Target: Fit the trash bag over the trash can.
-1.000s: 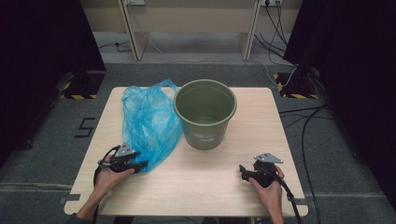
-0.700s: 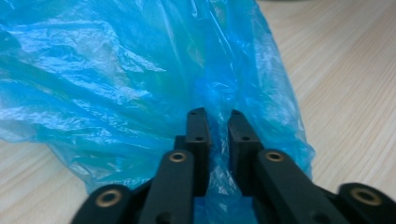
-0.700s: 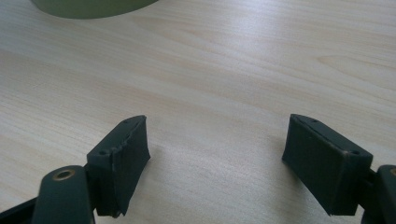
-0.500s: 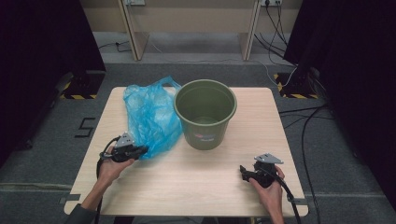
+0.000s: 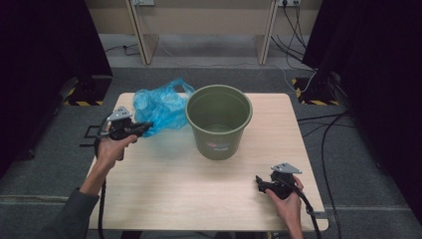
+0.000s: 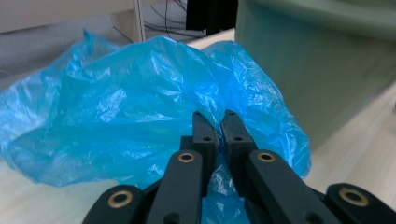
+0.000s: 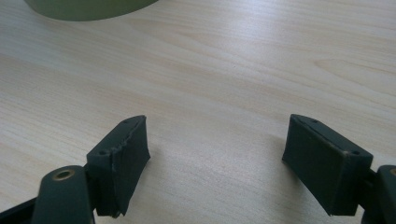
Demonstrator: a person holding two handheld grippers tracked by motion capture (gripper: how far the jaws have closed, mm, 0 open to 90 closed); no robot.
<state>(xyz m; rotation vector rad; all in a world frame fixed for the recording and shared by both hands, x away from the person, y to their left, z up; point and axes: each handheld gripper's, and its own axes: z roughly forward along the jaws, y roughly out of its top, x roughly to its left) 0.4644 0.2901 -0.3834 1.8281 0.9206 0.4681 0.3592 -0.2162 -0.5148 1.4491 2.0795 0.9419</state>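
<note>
The right gripper [image 5: 262, 183] is resting near the front right corner of the pale wooden table [image 5: 199, 199], in front of and to the right of the round olive-green plastic bucket [image 5: 219, 119], well apart from it; its jaws are standing wide apart with bare tabletop between them, so it is gripping nothing, and in the right gripper view the same spread jaws [image 7: 215, 163] are framing wood grain with the bucket's base [image 7: 88, 8] at the far edge. To the left of the bucket, the left gripper [image 5: 144, 128] is being held above the table in the person's left hand [image 5: 112, 149], and its jaws are clenching a fold of the crumpled, translucent blue plastic bag [image 5: 161, 105]. In the left gripper view the two black jaws [image 6: 218, 128] are pinching the film tightly, with the bag [image 6: 121, 107] billowing out ahead of them and to their left, and more film showing beneath the tips. The bag is hanging from the gripper's tips, stretching back toward the table's far left part, its near side lying just beside the bucket's wall [image 6: 317, 70].
</note>
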